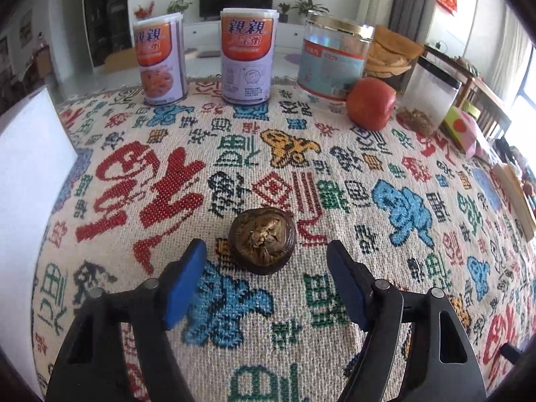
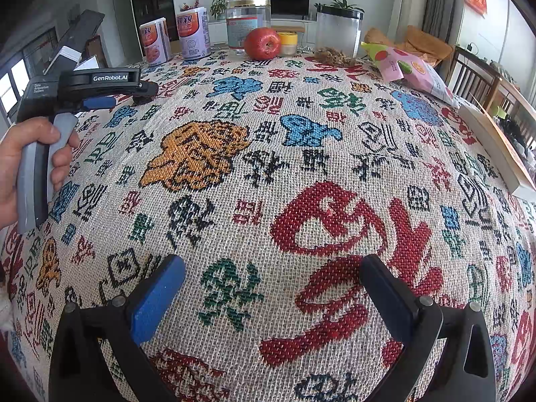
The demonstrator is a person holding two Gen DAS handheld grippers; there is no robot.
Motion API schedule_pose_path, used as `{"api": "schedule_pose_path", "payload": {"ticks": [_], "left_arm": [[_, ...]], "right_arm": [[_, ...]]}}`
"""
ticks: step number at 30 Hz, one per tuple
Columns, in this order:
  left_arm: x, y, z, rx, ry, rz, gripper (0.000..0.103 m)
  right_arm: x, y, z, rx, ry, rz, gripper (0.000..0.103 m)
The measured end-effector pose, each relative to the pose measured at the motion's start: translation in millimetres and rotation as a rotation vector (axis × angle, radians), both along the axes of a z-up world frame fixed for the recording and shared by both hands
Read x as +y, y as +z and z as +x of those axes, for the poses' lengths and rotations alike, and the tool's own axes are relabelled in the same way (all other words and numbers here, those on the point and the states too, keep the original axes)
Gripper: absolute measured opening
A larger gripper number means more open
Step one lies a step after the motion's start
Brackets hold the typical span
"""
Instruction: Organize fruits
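Note:
A dark brown round fruit with a dried calyx, like a mangosteen (image 1: 262, 240), lies on the patterned tablecloth just ahead of my left gripper (image 1: 267, 249). The left gripper is open, with a finger on each side of the fruit, not touching it. A red apple (image 1: 370, 103) sits at the far right of the table; it also shows in the right wrist view (image 2: 262, 43). My right gripper (image 2: 273, 269) is open and empty over bare cloth. The left gripper body (image 2: 87, 83), held in a hand, shows at the left of the right wrist view.
Two purple cans (image 1: 248, 57) and a clear jar with a gold lid (image 1: 335, 55) stand along the far edge. A clear container with brown bits (image 1: 430, 97), a pink snack bag (image 2: 407, 67) and a small yellow cup (image 2: 288, 43) are at the right. A white sheet (image 1: 30, 164) lies at the left.

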State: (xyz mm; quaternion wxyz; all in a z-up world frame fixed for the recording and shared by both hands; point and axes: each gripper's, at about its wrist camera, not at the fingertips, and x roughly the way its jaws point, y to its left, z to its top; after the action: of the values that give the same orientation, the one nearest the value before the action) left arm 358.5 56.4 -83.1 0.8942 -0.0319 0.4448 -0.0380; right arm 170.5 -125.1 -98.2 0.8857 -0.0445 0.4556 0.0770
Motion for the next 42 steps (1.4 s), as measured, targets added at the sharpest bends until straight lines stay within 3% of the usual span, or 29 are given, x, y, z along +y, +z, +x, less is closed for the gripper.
{"api": "schedule_pose_path", "payload": {"ticks": [1, 3, 8, 17, 21, 22, 24, 25, 26, 31, 36, 38, 42], "left_arm": [[-0.2, -2.1, 1.7, -0.004, 0.008, 0.007, 0.067], [-0.2, -2.0, -0.8, -0.027, 0.004, 0.024, 0.041], [11.4, 3.1, -26.1, -0.026, 0.019, 0.015, 0.042], [19.8, 11.6, -140.1, 0.026, -0.04, 0.044, 0.042], [25.2, 4.9, -164.1, -0.002, -0.04, 0.07, 0.043], [27.2, 4.6, -165.7, -0.008, -0.035, 0.065, 0.048], [29.0, 3.8, -164.8, -0.008, -0.024, 0.061, 0.069], [28.6, 1.3, -165.1, -0.005, -0.022, 0.068, 0.087], [28.0, -1.9, -165.3, 0.003, -0.016, 0.083, 0.093], [25.6, -4.8, -162.6, 0.022, -0.007, 0.091, 0.102], [28.6, -4.7, -161.3, 0.021, -0.007, 0.09, 0.102], [28.2, -5.1, -161.9, 0.021, -0.007, 0.09, 0.102], [28.6, -5.0, -161.7, 0.021, -0.007, 0.09, 0.103]], "right_arm": [[-0.1, -0.2, 0.3, 0.0, 0.0, 0.0, 0.103], [-0.1, -0.4, 0.5, 0.0, 0.0, 0.0, 0.103], [-0.2, -0.6, 0.8, 0.0, 0.0, 0.0, 0.103], [-0.1, -0.7, 1.0, 0.0, 0.0, 0.001, 0.103], [0.0, -0.2, 0.4, 0.0, 0.0, 0.001, 0.103], [0.0, -0.6, 0.9, 0.0, 0.001, 0.001, 0.103], [0.0, -0.6, 0.9, 0.0, 0.001, 0.001, 0.103], [0.0, -0.4, 0.7, 0.0, 0.001, 0.001, 0.103], [-0.1, -0.6, 0.9, 0.0, 0.001, 0.001, 0.103], [-0.1, -0.4, 0.6, 0.0, 0.001, 0.002, 0.103], [3.5, 2.3, 8.8, 0.045, 0.04, -0.003, 0.103], [7.6, 12.5, 29.2, 0.074, 0.113, 0.045, 0.103], [10.0, 49.0, 110.4, -0.016, 0.095, 0.16, 0.103]]}}
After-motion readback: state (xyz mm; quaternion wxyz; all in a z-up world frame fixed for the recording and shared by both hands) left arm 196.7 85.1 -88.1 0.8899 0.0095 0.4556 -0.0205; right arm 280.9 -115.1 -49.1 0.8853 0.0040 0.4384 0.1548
